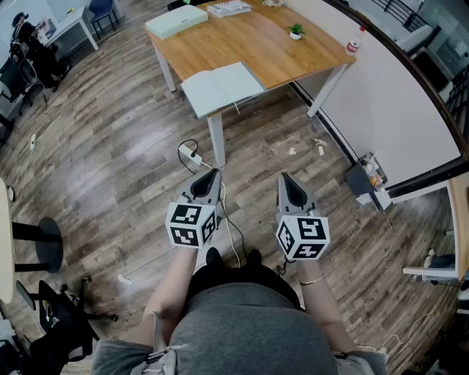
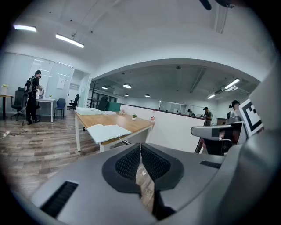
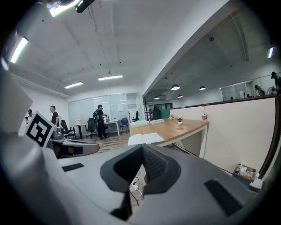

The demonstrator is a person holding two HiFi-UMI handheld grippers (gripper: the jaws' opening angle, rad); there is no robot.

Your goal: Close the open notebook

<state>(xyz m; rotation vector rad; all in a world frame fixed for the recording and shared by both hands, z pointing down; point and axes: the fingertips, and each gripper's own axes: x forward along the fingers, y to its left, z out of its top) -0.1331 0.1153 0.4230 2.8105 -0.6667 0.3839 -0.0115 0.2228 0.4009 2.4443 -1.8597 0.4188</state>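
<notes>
Two grey handheld grippers pointed forward, side by side, well short of the light wooden bench (image 1: 278,55). Both the left gripper (image 1: 211,174) and the right gripper (image 1: 287,178) had their jaws pressed together, pinching nothing. The open white-paged notebook (image 1: 222,86) lay flat on the bench's near corner, above a white bench leg (image 1: 217,139). Between grippers and bench stretched grey wood-plank floor (image 1: 110,161), where a white power strip (image 1: 192,154) with trailing cable lay near that leg. Farther along the bench sat a pale green flat box (image 1: 176,20), a small potted plant (image 1: 296,31) and a red-capped bottle (image 1: 354,42).
</notes>
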